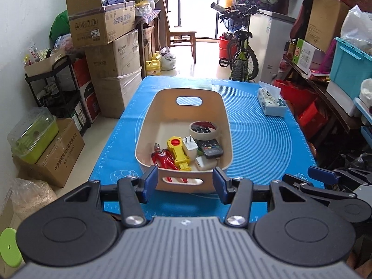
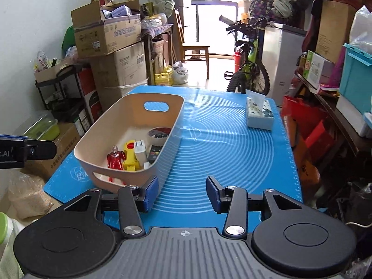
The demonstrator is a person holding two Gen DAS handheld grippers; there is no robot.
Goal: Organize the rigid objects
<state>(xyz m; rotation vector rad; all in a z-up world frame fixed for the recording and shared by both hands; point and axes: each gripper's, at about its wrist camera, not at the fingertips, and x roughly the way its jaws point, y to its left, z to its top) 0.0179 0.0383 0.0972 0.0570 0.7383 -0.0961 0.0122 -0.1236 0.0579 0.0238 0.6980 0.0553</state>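
A beige bin (image 1: 160,107) with handle cutouts stands on the blue mat (image 1: 267,144). It holds a red figure (image 1: 162,159), a yellow and red toy (image 1: 177,150), a white plug adapter (image 1: 190,146), a tape roll (image 1: 204,129), a black remote (image 1: 210,148) and a white charger (image 1: 204,162). My left gripper (image 1: 184,182) is open, its fingers on either side of the bin's near end wall. My right gripper (image 2: 183,191) is open and empty over the mat, just right of the bin (image 2: 111,125). The figure (image 2: 115,160) and yellow toy (image 2: 130,154) show there too.
A tissue box (image 1: 270,101) lies at the mat's far right; it also shows in the right wrist view (image 2: 259,114). Stacked cardboard boxes (image 1: 109,53) stand left of the table, a bicycle (image 1: 241,51) behind it, shelves and a teal crate (image 1: 351,67) to the right.
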